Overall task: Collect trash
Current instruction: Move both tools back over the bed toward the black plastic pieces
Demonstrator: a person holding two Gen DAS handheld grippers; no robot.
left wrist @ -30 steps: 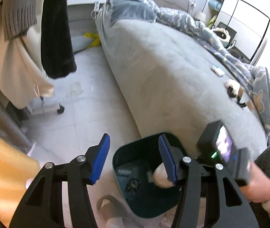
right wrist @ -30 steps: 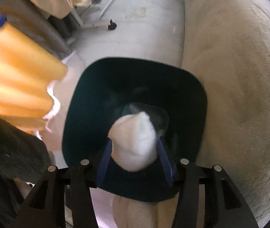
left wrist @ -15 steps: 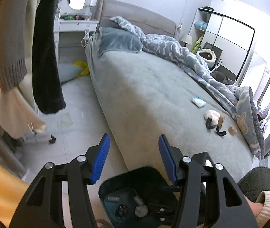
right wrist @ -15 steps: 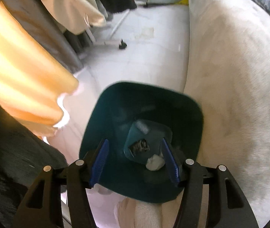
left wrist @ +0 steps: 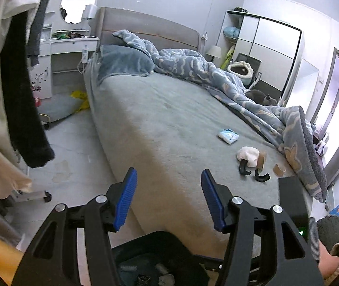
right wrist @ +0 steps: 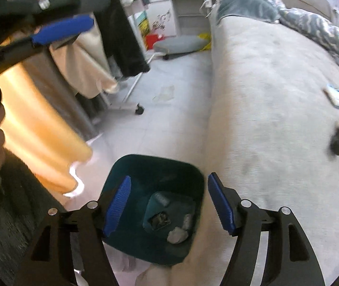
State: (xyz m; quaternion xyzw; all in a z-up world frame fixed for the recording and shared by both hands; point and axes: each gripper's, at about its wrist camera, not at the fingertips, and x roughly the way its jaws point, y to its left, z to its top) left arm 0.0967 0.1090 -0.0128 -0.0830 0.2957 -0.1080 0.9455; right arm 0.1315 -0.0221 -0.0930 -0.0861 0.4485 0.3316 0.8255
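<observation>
A dark teal trash bin [right wrist: 131, 166] stands on the floor against the bed; a white crumpled wad [right wrist: 177, 234] and other scraps lie in it. My right gripper [right wrist: 169, 205] is open and empty above the bin. My left gripper [left wrist: 168, 202] is open and empty, pointing over the grey bed [left wrist: 169, 124], with the bin [left wrist: 152, 240] below it. On the bed lie a white wad [left wrist: 248, 155], two cardboard tubes [left wrist: 262, 159], two black curved pieces [left wrist: 244, 170] and a small blue-white packet [left wrist: 227, 136].
A rumpled blue blanket [left wrist: 217, 78] covers the bed's far side. Hanging clothes [left wrist: 23, 107] on a wheeled rack stand left. A grey cushion [left wrist: 59, 107] and yellow item lie on the tiled floor by a white dresser [left wrist: 69, 54]. A wardrobe [left wrist: 269, 54] stands far right.
My right gripper opened and dropped the white wad into the bin, then lifted. My left gripper tilted up from the bin toward the bed.
</observation>
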